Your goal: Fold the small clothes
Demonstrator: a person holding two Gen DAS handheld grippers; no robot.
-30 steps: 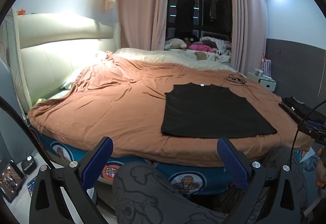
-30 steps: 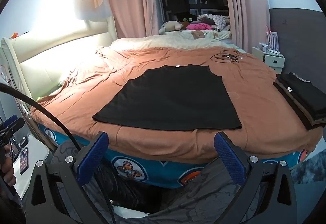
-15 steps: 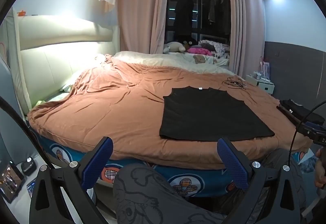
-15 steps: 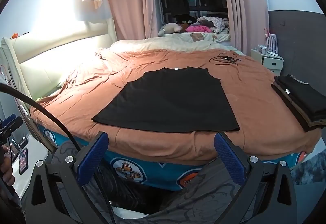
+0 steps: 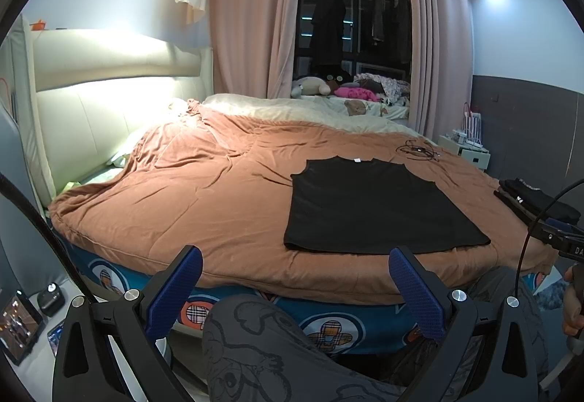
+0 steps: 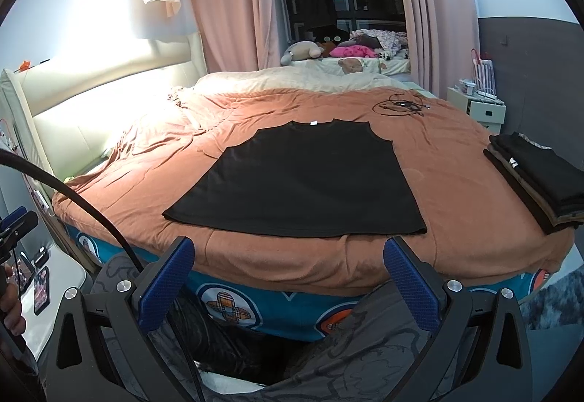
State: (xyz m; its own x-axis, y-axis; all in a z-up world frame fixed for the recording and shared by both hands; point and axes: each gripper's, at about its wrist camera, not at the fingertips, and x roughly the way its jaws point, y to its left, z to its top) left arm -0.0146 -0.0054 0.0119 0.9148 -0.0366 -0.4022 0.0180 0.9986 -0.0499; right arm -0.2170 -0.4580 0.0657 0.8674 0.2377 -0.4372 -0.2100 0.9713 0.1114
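Shirt time: the black shirt (image 6: 299,183) lies flat near the bed's (image 6: 328,256) front edge, easy to fold. My left gripper (image 5: 292,292) and right gripper (image 6: 288,285) wait wide apart, holding nothing.

Both views have tilted slightly upward; black shirt (image 5: 372,205) sits lower.

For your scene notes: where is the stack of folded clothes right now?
In the right wrist view the folded stack sits at the bed's right edge, right of the flat black shirt and nearer than the white nightstand.
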